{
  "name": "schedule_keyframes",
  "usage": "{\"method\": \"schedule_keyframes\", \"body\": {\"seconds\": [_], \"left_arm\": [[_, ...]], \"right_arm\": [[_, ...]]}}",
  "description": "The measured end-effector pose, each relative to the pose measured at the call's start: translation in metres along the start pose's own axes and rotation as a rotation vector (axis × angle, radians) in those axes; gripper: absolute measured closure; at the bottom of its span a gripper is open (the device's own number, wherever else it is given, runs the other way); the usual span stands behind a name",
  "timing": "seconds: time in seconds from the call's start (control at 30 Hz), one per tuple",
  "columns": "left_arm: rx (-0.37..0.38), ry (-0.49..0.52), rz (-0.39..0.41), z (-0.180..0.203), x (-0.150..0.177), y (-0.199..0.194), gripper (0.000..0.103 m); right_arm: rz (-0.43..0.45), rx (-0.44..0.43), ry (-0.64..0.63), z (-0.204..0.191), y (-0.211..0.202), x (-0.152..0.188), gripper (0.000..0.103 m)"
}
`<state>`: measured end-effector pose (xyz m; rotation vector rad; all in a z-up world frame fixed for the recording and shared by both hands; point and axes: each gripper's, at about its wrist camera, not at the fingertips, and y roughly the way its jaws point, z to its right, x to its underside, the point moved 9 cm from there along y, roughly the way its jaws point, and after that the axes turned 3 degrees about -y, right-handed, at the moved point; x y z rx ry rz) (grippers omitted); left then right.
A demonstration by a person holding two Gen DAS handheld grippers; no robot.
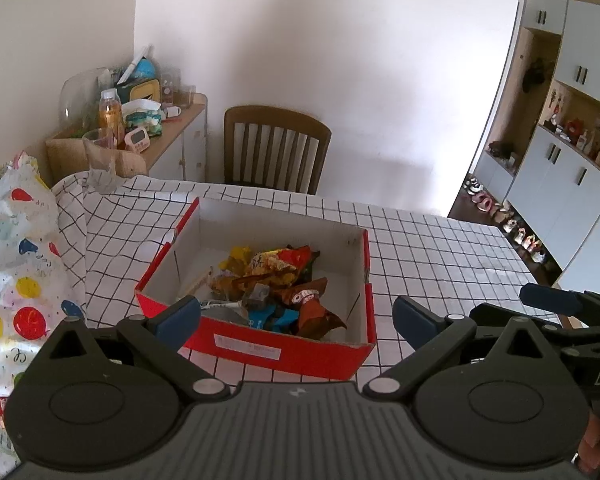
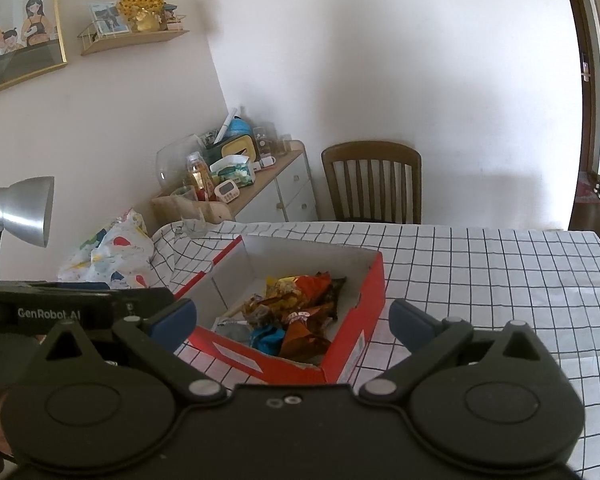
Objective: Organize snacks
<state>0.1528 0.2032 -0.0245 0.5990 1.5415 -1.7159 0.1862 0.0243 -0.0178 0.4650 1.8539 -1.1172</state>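
A red cardboard box (image 1: 284,350) with a white inside sits on the checked tablecloth. It holds a pile of snack packets (image 1: 276,284) in orange, yellow, brown and blue. The box (image 2: 356,320) and the packets (image 2: 296,312) also show in the right wrist view. My left gripper (image 1: 296,316) is open and empty, held above the box's near wall. My right gripper (image 2: 292,318) is open and empty, above the box's near corner. The right gripper's body (image 1: 556,300) shows at the right of the left wrist view. The left gripper's body (image 2: 72,308) shows at the left of the right wrist view.
A balloon-print bag (image 1: 16,264) lies at the table's left. A wooden chair (image 1: 276,148) stands behind the table. A cluttered side cabinet (image 1: 172,136) stands at the back left. A silver lamp (image 2: 20,208) is at the left. The checked tablecloth (image 2: 500,280) stretches to the right.
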Motion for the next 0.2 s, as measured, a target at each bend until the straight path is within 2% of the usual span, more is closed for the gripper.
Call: {"method": "schedule_keyframes", "body": {"seconds": [0.2], "left_arm": [[0.002, -0.002, -0.012, 0.0019, 0.0025, 0.0010, 0.000]], "right_arm": [[-0.007, 0.011, 0.019, 0.0057, -0.0018, 0.0056, 0.000]]}}
